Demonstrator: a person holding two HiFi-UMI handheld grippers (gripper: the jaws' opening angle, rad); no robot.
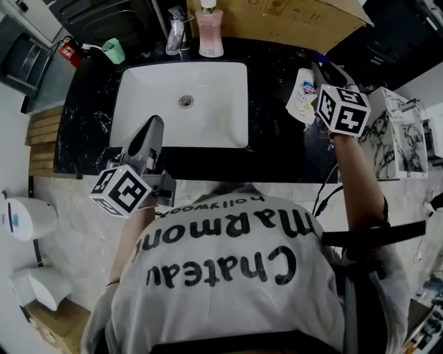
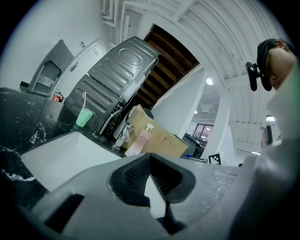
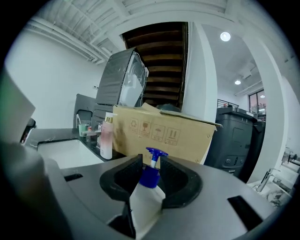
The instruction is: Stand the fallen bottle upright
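A white bottle (image 1: 302, 97) with a blue pump top lies tilted over the black counter (image 1: 277, 138), right of the sink. My right gripper (image 1: 313, 92) is shut on it. In the right gripper view the bottle (image 3: 146, 201) sits between the two black pads, its blue pump rising just past the gripper (image 3: 151, 161). Whether its base touches the counter is hidden. My left gripper (image 1: 154, 124) hovers over the sink's front left edge, apart from the bottle. Its pads meet at the tips in the left gripper view (image 2: 150, 157), with nothing between them.
The white sink (image 1: 138, 97) fills the counter's middle. Behind it stand a faucet (image 1: 176, 34), a pink pump bottle (image 1: 210, 31) and a green cup (image 1: 114, 50). A cardboard box (image 1: 277, 17) runs along the back right. A marbled surface (image 1: 408, 145) lies to the right.
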